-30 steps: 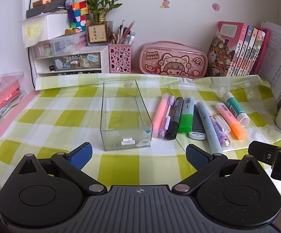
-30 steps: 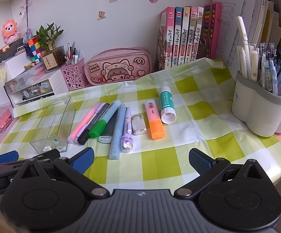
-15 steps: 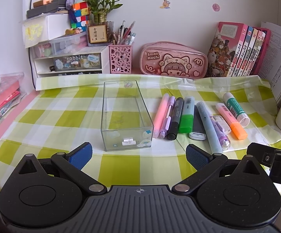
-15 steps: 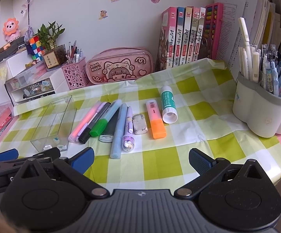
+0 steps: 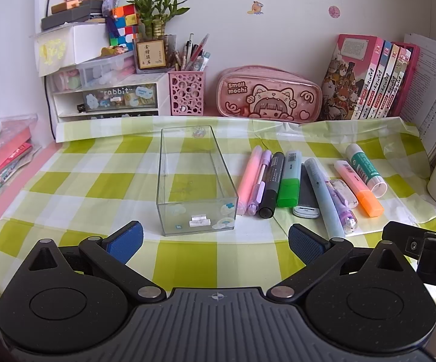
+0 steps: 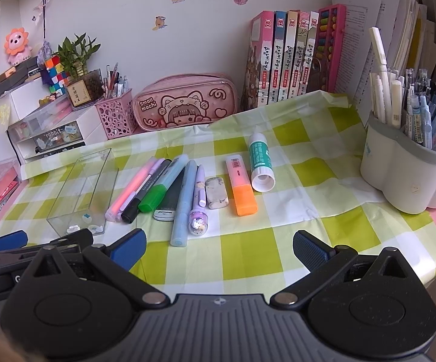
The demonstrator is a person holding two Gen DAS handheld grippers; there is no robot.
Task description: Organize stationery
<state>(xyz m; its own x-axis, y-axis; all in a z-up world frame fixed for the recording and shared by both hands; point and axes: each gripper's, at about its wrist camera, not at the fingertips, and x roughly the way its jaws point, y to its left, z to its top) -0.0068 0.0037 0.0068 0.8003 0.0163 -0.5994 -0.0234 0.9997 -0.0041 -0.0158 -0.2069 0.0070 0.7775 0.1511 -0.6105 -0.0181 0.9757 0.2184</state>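
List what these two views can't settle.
- Dark flat item, left view: mostly hidden between the green highlighter and blue pen; identity unclear.
- Barcode print on the orange highlighter, right view: too small.
- White holder, right view: cut off by the right edge.
- Left hand-held gripper, right view: partly behind the right one's body.

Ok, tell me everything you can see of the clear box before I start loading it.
The clear box is a long, narrow, open-topped tray of what looks like transparent plastic, standing upright on the checked cloth. Small cartoon stickers mark its near end wall and one sits on the far end. It looks empty inside. It lies lengthwise away from the left gripper, left of the row of pens, with a gap to the pink pen. Nothing touches it but the cloth.
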